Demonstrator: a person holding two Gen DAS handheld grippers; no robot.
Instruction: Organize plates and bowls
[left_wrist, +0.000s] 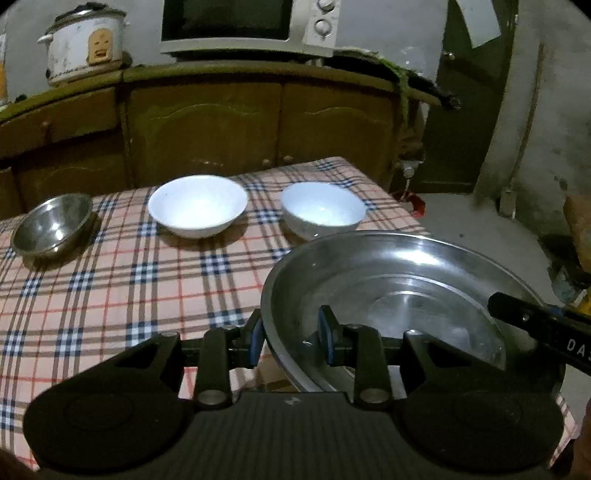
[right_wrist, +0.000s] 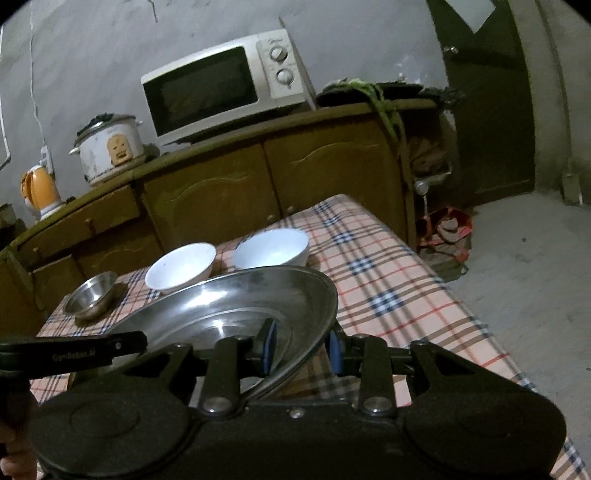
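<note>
Steel plate (left_wrist: 399, 295) before two white bowls (left_wrist: 197, 205), small steel bowl (left_wrist: 51, 225).

The steel plate (left_wrist: 388, 280) hides part of the right white bowl (left_wrist: 321, 208).

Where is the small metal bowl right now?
The small metal bowl sits on the checked tablecloth at the far left of the row, next to the larger white bowl, in both views.
</note>
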